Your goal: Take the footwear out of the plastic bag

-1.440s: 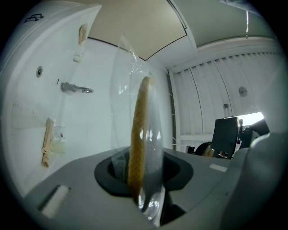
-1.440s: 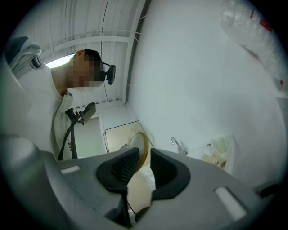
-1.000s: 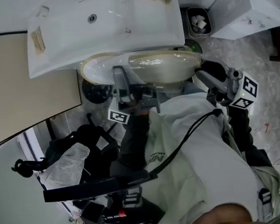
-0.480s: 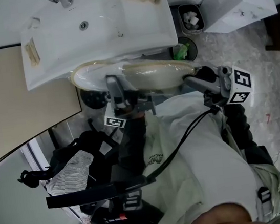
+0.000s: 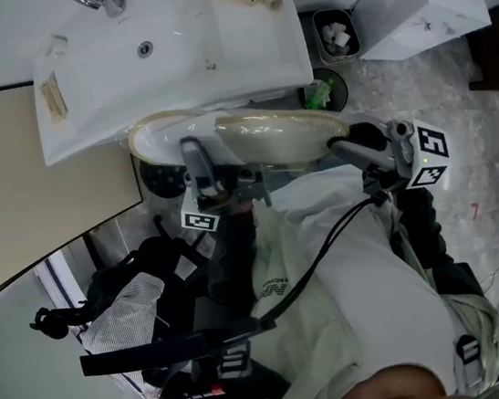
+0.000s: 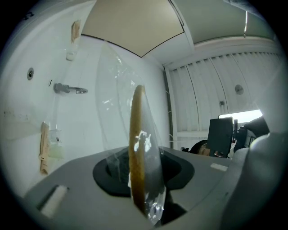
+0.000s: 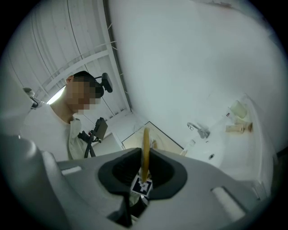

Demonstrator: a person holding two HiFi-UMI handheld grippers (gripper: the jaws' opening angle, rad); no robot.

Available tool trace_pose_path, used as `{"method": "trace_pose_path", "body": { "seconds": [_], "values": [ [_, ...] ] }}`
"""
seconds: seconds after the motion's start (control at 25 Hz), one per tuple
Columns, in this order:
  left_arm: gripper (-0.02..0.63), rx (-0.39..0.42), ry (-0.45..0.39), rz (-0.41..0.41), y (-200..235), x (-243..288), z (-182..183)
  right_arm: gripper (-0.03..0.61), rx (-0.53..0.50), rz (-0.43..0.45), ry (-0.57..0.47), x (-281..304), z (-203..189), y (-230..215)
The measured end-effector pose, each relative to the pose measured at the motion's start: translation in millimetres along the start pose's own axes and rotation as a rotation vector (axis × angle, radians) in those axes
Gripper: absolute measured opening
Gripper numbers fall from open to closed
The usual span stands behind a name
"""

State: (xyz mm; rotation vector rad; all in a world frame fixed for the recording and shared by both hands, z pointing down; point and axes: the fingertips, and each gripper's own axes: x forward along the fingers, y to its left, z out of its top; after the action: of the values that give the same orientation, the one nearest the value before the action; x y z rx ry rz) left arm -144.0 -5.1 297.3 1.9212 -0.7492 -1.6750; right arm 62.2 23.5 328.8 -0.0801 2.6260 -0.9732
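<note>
My left tongs (image 5: 200, 159) are clenched on the tan slipper (image 5: 277, 135), pinching the clear plastic bag (image 6: 114, 81) that wraps it. My right tongs (image 5: 345, 145) have just been closing and now grip the slipper's other end edge-on. Whether bag film lies under those pads, I can't quite tell. The slipper spans between both tongs, still bagged, just in front of the white sink (image 5: 165, 58).

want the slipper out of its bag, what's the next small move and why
Probably draw the right tool away: its jaws, just closing, pinch the slipper edge where no plastic shows, while the left tool clamps the plastic bag around it.
</note>
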Motion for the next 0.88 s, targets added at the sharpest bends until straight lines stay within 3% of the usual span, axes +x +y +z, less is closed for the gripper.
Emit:
{"method": "trace_pose_path", "body": {
  "seconds": [0.36,0.56,0.72,0.88],
  "values": [
    [0.113,-0.033,-0.098,-0.016,0.0,-2.1,14.9,0.046,-0.046,0.043,-0.074,-16.6,12.7,9.2],
    [0.103,-0.036,-0.090,0.003,5.3,0.4,9.7,0.069,-0.196,-0.055,-0.165,-18.9,16.0,0.1],
    [0.103,-0.028,-0.096,0.015,8.2,-2.1,10.4,0.072,-0.122,-0.065,-0.152,-14.4,13.4,-9.2],
    [0.105,-0.024,-0.108,0.051,18.1,-9.1,14.3,0.052,0.023,-0.068,-0.125,-10.5,11.3,-17.9]
  ]
}}
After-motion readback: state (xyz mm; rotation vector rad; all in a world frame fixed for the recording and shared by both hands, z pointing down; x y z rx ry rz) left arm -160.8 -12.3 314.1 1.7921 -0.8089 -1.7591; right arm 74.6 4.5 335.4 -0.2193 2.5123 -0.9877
